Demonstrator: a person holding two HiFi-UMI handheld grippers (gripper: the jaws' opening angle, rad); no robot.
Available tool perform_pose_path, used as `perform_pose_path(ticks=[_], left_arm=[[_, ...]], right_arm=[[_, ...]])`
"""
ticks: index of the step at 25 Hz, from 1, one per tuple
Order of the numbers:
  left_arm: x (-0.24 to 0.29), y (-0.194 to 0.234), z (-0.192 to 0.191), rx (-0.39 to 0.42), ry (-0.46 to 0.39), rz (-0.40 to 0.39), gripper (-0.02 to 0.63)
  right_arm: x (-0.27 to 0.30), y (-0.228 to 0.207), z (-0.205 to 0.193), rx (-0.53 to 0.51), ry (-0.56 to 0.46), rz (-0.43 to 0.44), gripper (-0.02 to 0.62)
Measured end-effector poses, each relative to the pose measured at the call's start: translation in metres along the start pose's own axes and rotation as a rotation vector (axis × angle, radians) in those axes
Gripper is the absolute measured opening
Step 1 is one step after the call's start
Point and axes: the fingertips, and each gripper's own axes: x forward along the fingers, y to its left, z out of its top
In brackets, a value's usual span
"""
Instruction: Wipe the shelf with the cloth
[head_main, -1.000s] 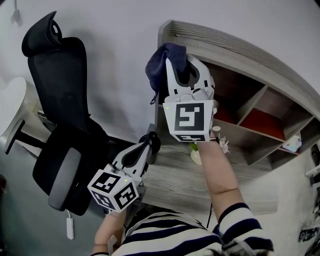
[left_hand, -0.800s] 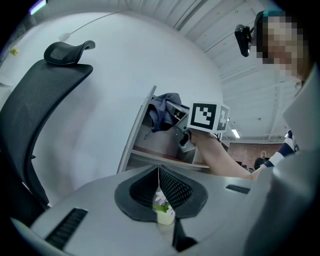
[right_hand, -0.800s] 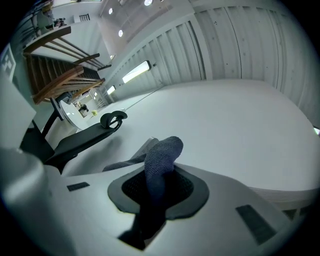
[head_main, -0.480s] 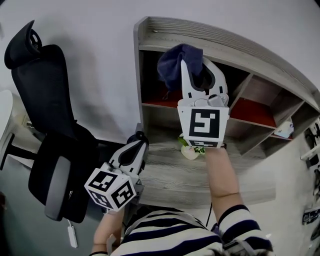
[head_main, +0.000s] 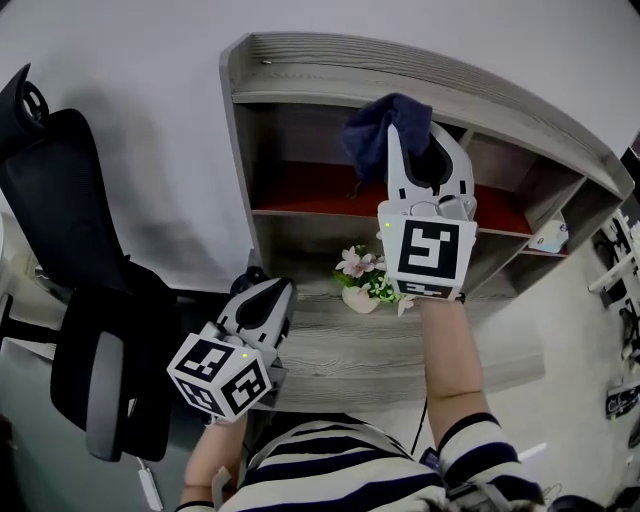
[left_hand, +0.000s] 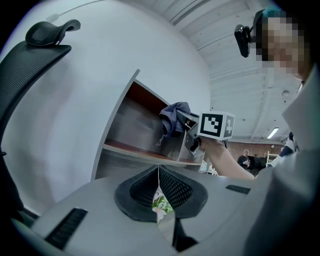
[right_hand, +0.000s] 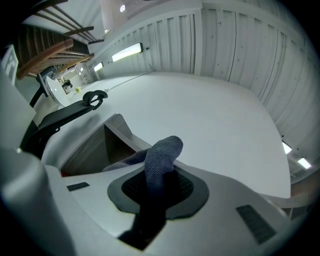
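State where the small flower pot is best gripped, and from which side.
Grip the flower pot around its round white body, coming level from the front. The flowers spread over its top, so a grasp from above would likely crush them.

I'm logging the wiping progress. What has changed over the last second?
The right gripper, shut on the cloth, travelled rightward along the shelf, from its top left corner to in front of the upper compartment. The small flower pot it had hidden now shows. The left gripper stayed low by the desk, shut and empty. Nothing was picked up or released.
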Motion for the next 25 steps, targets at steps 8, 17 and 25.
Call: perform_pose_path(ticks=[8, 17, 25], left_arm=[[0.013, -0.010, -0.004, 0.001, 0.010, -0.045, 0.020], [0.022, -0.018, -0.008, 0.002, 0.020, -0.078, 0.020], [0.021, -0.020, -0.006, -0.005, 0.008, -0.087, 0.020]], right_arm=[[-0.012, -0.033, -0.017, -0.022, 0.059, -0.068, 0.079], [-0.021, -0.059, -0.031, -0.018, 0.103, -0.119, 0.080], [-0.029, -0.054, -0.021, 0.026, 0.070, -0.078, 0.080]])
